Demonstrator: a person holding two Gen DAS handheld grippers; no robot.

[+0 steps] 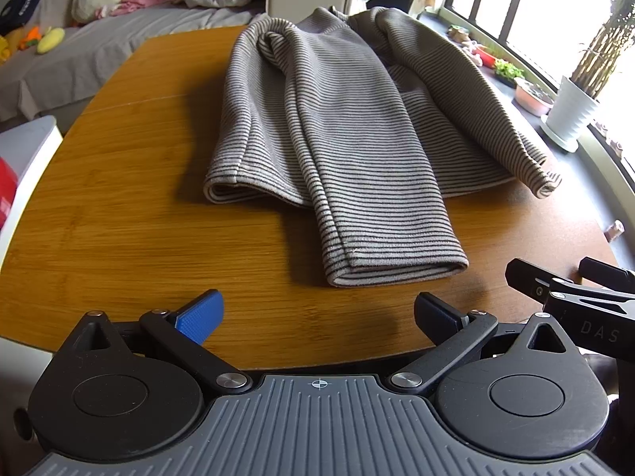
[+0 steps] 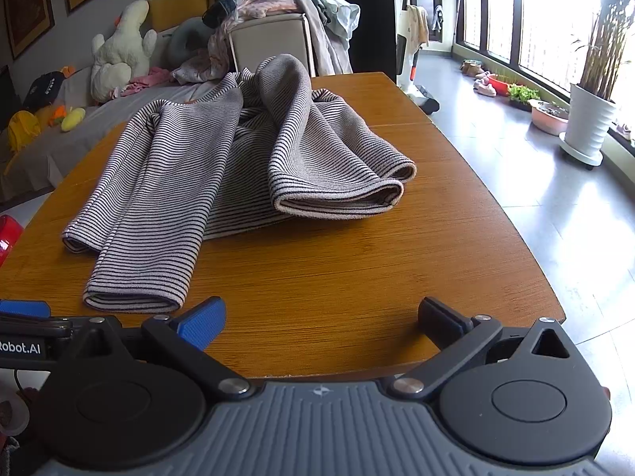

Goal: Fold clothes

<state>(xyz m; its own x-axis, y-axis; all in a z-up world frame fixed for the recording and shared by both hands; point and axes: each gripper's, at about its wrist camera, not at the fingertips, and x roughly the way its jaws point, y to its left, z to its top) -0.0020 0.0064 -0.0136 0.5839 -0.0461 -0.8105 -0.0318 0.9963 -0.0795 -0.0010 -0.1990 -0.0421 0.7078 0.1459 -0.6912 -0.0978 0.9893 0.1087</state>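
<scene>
Both grippers idle at the near table edge. Left gripper [image 1: 317, 313] and right gripper [image 2: 321, 317]: jaws spread wide, nothing between the fingers, neither touching cloth.

The striped sweater [image 1: 337, 127] lies mid-table on the wooden table [image 1: 119, 206], both sleeves folded in over the body. The left sleeve cuff [image 2: 135, 297] lies nearest, just beyond the left gripper; the right sleeve cuff [image 2: 341, 198] sits farther off, bunched and doubled.

My read: the sleeve-in step looks done and the lengthwise fold is pending. The next move likely calls for pinching the hem corners at the near end with both grippers and carrying them toward the collar; the right sleeve looks lumpy and may need flattening first.

Containers: far right on the floor, a white planter [image 2: 587, 119] holding a tall plant, and a pink basin [image 2: 549, 117] whose contents I cannot make out. Behind the table is a chair piled with clothes [image 2: 285, 12].
</scene>
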